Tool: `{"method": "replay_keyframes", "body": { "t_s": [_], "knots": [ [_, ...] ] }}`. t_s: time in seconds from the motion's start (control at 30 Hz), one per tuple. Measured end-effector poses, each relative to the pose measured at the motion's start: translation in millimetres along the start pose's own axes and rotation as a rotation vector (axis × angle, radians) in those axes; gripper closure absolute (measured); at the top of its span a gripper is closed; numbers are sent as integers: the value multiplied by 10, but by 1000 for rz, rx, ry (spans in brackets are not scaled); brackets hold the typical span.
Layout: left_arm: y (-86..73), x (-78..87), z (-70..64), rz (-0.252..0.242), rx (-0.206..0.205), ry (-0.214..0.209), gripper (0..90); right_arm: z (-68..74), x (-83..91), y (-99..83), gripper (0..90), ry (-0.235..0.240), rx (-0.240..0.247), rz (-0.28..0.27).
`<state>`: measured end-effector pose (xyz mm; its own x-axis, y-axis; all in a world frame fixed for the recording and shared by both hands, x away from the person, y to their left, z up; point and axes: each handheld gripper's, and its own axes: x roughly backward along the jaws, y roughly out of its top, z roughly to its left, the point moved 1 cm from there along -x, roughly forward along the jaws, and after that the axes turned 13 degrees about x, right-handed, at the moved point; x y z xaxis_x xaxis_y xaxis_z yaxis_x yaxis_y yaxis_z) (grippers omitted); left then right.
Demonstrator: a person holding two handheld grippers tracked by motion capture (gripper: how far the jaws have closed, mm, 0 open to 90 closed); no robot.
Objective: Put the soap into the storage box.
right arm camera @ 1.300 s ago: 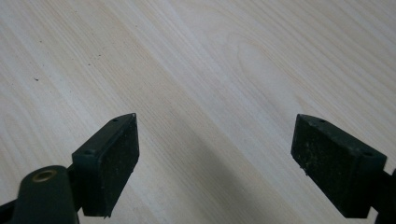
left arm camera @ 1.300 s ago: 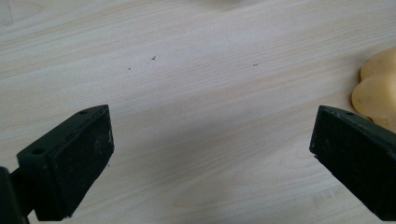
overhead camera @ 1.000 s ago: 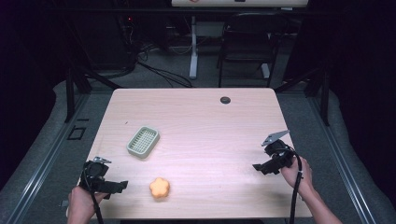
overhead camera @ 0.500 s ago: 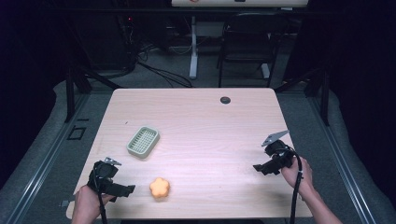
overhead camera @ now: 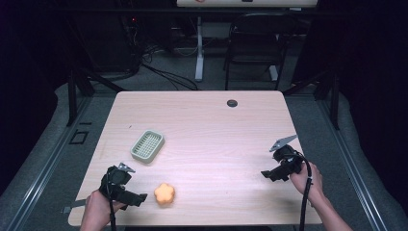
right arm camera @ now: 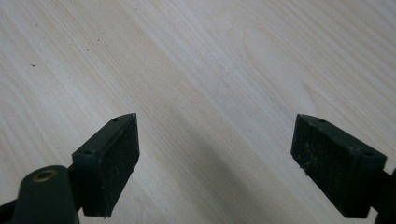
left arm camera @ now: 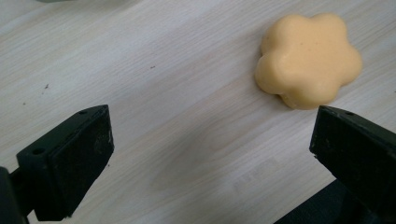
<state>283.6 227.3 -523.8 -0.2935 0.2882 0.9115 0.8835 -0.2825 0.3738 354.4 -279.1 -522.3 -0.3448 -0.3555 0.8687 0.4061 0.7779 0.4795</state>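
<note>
Fingers of the left gripper spread wide over the desk, flower-shaped orange soap just ahead at right. Right gripper fingers equally spread above bare wood. From above, soap lies beside the left gripper, near a green dish.

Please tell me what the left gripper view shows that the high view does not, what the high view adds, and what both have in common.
The left gripper view gives the orange flower-shaped soap up close, with its rounded lobes and matte surface, lying ahead of the left gripper, whose jaws stand wide apart with bare wood between them. The high view adds the green slotted dish farther back, the right gripper near the table's right edge, and a chair beyond. Both show the soap, the left gripper and the wooden table.
</note>
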Motion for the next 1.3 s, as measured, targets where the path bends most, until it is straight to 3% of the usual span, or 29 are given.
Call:
{"method": "replay_keyframes", "body": {
  "t_s": [0.87,1.3],
  "knots": [
    [101,-147,-255,42,-121,-58,0,4,-8,-10,151,7,-2,12],
    [181,-267,-382,85,-177,-46,0,10,-31,-11,151,19,-4,24]
  ]
}}
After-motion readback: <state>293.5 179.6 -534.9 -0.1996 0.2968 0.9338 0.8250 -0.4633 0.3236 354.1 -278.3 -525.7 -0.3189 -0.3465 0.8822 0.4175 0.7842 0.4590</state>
